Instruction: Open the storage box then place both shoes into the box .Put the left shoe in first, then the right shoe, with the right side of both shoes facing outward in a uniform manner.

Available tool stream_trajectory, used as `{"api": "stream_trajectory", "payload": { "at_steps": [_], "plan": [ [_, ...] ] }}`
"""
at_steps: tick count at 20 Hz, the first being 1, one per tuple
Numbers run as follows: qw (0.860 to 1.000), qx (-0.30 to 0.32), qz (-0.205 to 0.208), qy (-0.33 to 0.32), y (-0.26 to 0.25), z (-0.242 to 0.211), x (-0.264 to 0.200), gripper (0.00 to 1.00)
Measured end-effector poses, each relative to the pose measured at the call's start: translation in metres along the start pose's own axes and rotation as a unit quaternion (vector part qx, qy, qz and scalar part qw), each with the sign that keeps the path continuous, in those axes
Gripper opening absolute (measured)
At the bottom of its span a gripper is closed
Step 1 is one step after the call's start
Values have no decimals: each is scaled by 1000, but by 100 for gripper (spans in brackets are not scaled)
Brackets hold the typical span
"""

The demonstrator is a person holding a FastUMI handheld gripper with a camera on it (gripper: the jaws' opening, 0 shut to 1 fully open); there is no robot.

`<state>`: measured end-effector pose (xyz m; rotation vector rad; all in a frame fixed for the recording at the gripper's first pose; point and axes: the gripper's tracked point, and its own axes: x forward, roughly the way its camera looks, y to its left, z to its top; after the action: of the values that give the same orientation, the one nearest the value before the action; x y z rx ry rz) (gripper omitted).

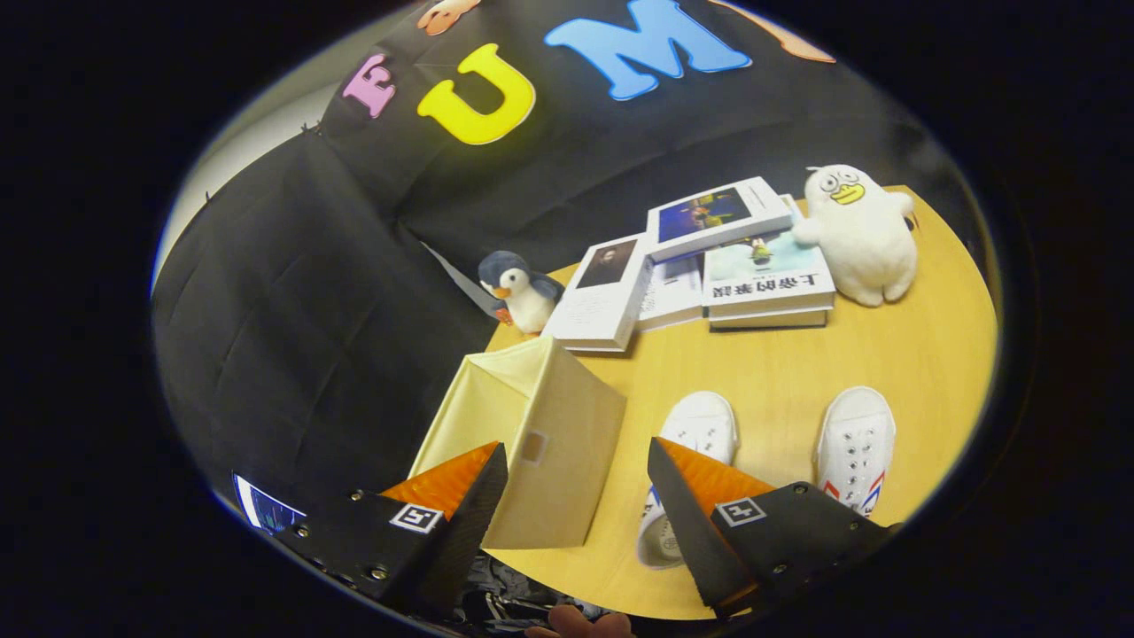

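Note:
A cream fabric storage box (532, 443) with its lid down stands at the near left corner of the wooden table (780, 372). Its right wall sits between my fingers, nearer the left one. My gripper (576, 483) is open, held above the table with nothing touching the fingers. Two white canvas shoes lie side by side, toes pointing away. One shoe (695, 443) is partly hidden behind my right finger (687, 505). The other shoe (855, 447) lies further right, just beyond that finger.
Past the shoes lie several stacked books (709, 266). A penguin plush (521, 291) sits at the table's far left corner and a white duck plush (859, 232) at the far right. A hand's fingertips (580, 623) show below the fingers.

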<state>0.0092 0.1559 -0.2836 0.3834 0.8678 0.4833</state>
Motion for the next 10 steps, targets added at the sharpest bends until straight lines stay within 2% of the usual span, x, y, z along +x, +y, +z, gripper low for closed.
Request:
{"api": "stream_trajectory", "payload": {
  "at_steps": [5, 10],
  "plan": [
    [999, 15, -46, 21, -49, -26, 2, 96],
    [994, -19, -97, 37, -89, -49, 12, 96]
  ]
}}
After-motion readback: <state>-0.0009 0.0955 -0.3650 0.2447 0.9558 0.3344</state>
